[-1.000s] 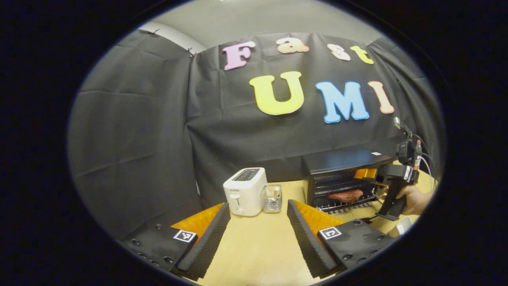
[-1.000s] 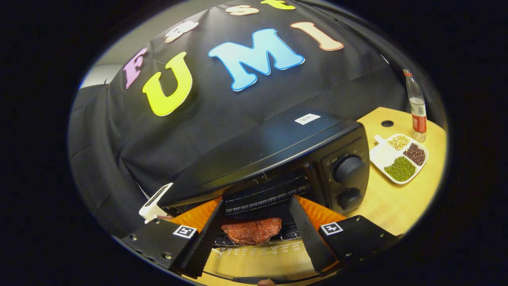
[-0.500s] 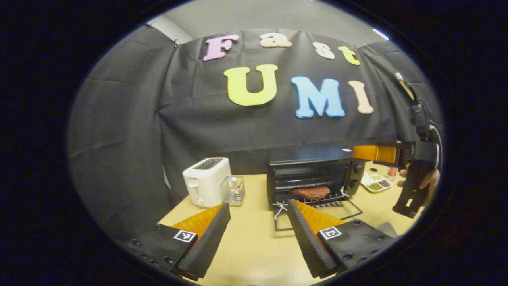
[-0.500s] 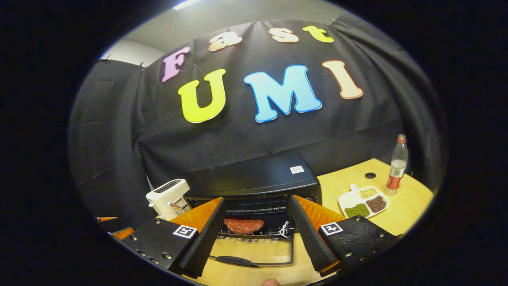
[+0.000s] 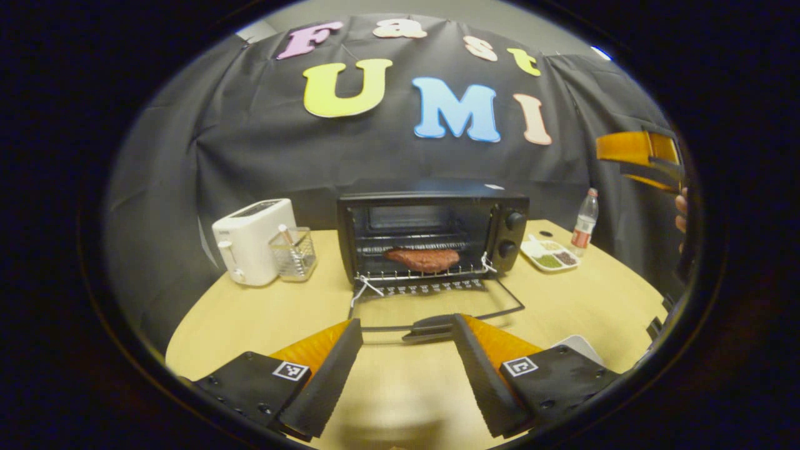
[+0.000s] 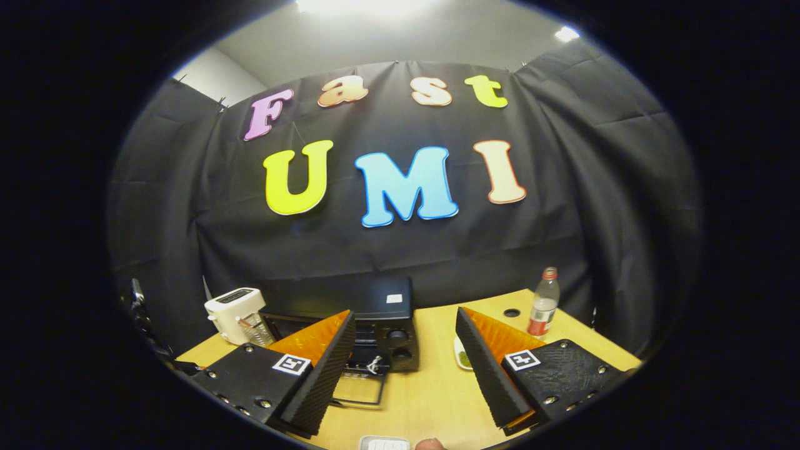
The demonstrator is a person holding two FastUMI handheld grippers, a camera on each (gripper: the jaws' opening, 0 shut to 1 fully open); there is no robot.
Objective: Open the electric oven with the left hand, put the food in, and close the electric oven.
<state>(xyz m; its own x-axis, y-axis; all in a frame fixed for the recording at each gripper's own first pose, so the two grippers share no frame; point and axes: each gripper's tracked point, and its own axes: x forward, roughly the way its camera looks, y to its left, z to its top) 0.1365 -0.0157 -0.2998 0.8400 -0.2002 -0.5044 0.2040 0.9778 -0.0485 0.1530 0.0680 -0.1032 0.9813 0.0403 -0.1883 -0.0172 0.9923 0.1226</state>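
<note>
With the reddish slab of meat (image 5: pixel 422 259) already on the rack of the black electric oven (image 5: pixel 431 234), the dark handle of its dropped glass door (image 5: pixel 431 326) lies crosswise at twelve o'clock just beyond the left gripper (image 5: pixel 406 369), wide open and empty, nearer than the open, empty right gripper (image 6: pixel 405 369).

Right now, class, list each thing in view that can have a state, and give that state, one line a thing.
Oven door: open, folded down flat toward the table.
Food: lying on the oven rack inside.
Left gripper: open, holding nothing.
Right gripper: open, holding nothing.
Bottle: upright, capped.
Divided plate: holds beans in its compartments.
Toaster: upright, nothing in its slots that I can see.
</note>
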